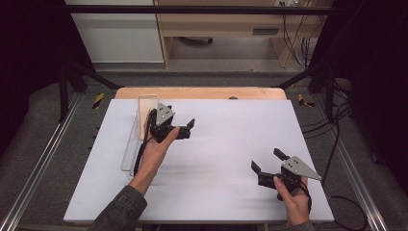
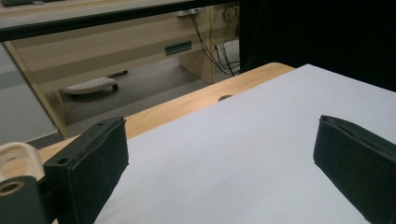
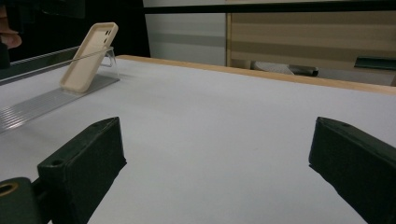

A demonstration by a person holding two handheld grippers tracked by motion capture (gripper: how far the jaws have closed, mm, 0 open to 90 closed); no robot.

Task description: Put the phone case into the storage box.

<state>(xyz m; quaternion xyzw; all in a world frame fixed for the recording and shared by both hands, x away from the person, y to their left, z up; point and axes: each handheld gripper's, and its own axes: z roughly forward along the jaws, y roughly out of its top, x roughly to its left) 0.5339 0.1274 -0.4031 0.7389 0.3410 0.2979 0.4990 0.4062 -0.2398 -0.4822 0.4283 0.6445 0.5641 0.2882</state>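
1. White board (image 1: 226, 159) covering most of a wooden table (image 1: 202, 93), whose bare far edge shows beyond it; wooden furniture and a pale panel stand in the background, with dark curtains at both sides.
2. Left gripper (image 1: 182, 129), held in the person's left hand (image 1: 156, 151) over the far-left part of the board. Its jaws stand wide apart with nothing between them; in the left gripper view they frame bare white board and the wooden edge beyond.
3. Right gripper (image 1: 267, 161), held in the person's right hand (image 1: 294, 199) over the near-right part of the board, well apart from the left gripper. Its jaws are likewise spread, with nothing held; in the right gripper view only bare board lies between them.
4. Phone case (image 1: 147, 115), beige, leaning tilted in a clear ribbed stand (image 1: 129, 154) along the left edge of the board. In the high view it sits just beside the left gripper, on that gripper's left. In the right gripper view the phone case (image 3: 88, 57) appears far off at upper left, its camera cut-out at the top, propped against the clear stand (image 3: 42, 105).
5. Whether the left gripper touches the case or the stand cannot be told.
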